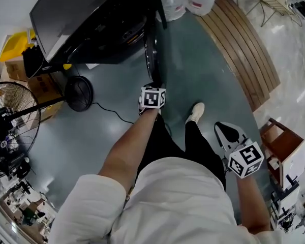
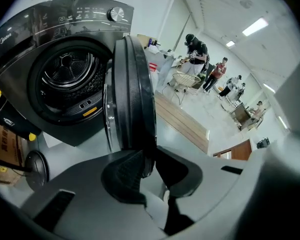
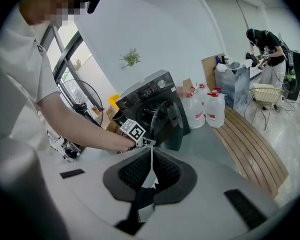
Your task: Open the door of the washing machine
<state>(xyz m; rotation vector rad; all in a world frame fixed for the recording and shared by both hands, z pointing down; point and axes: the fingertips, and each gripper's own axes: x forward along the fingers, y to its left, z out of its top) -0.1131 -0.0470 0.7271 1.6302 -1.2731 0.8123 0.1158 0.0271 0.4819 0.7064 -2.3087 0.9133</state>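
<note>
Head view: your left gripper [image 1: 153, 91] meets the edge of the washing machine [image 1: 86, 29] door [image 1: 151, 52]; your right gripper [image 1: 230, 135] hangs well apart. Left gripper view: jaws clamped on the door rim, door open, drum [image 2: 70, 81] showing. Right gripper view: jaws together, nothing between.

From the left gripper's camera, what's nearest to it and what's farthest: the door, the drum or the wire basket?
1. Washing machine door, right between the jaws.
2. Drum, behind it on the left.
3. Wire basket, far off on the right.
</note>
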